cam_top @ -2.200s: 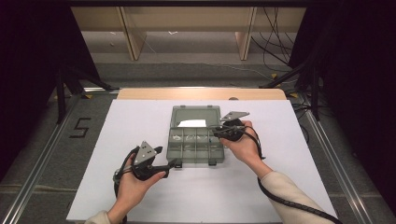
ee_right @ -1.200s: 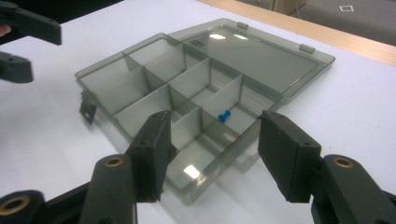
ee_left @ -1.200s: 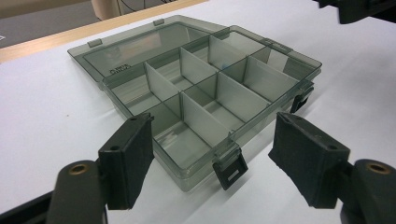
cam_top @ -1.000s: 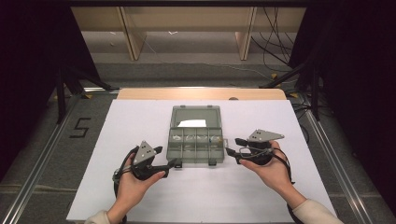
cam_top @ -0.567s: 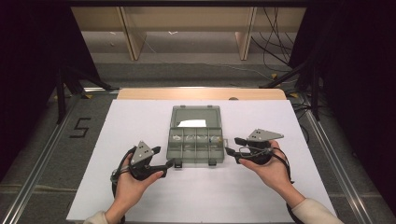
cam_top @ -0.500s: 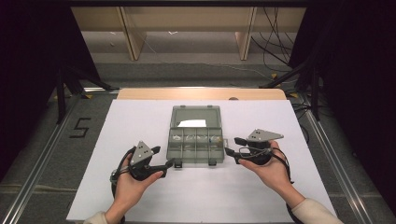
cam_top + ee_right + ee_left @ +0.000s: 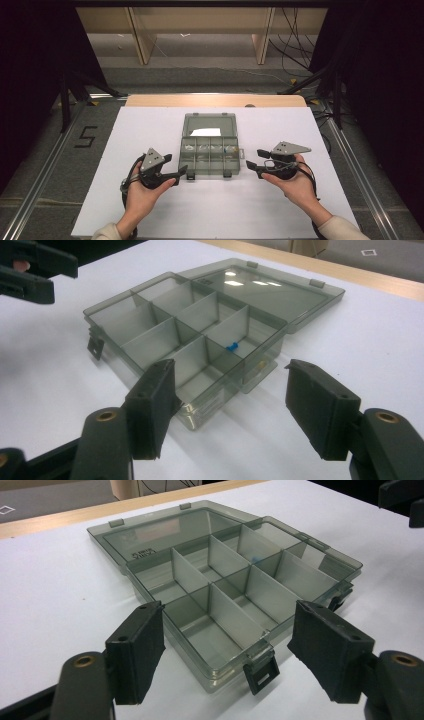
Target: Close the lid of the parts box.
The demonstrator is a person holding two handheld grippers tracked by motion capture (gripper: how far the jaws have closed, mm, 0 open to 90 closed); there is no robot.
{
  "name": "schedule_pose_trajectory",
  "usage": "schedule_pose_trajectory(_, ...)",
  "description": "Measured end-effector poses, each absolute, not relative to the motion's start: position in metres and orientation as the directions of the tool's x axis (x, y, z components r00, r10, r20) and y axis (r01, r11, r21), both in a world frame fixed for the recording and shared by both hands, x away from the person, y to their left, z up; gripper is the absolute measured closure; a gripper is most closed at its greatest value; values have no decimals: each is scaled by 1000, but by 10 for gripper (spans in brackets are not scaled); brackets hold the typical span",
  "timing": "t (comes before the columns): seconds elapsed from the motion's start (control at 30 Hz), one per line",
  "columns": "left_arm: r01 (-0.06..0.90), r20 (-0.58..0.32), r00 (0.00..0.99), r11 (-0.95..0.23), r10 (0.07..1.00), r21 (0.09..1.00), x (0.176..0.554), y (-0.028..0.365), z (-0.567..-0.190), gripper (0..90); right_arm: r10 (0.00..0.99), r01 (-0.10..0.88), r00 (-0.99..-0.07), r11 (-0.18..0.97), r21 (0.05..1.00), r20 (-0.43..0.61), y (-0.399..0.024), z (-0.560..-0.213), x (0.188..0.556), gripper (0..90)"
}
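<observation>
organizer box [image 7: 210, 150] lies open between both hand-held grippers

A white table [image 7: 150, 125] with a wooden far edge [image 7: 215, 100] spreads beyond the jaws; grey floor [image 7: 45, 150], wooden shelving [image 7: 200, 22], dark surroundings.

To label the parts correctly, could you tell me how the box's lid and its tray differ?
The lid lies open and flat behind, undivided, while the tray is split into compartments. The tray is deeper than the lid and carries two black latches at its front, which the lid lacks. Both are smoky clear plastic, hinged together.
</observation>
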State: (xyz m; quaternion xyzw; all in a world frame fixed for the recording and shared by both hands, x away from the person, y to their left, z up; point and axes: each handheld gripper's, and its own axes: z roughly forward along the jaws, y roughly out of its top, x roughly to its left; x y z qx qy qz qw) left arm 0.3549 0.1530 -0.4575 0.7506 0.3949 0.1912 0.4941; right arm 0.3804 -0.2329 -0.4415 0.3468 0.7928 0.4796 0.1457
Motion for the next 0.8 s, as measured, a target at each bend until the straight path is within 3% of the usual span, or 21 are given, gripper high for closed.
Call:
schedule_pose_trajectory(0.2, 402, -109, 622, -196, 776, 895, 354, 151, -456, 292, 701, 395, -707, 288, 872, 89, -234, -439, 373, 374)
schedule_pose_trajectory(0.53, 426, -142, 631, -187, 763, 885, 355, 149, -451, 401, 705, 398, -705, 306, 865, 75, -232, -440, 368, 373)
schedule_pose_trajectory(0.8, 463, -151, 608, -193, 780, 865, 393, 143, -441, 506, 721, 401, -690, 311, 862, 61, -234, -442, 370, 373)
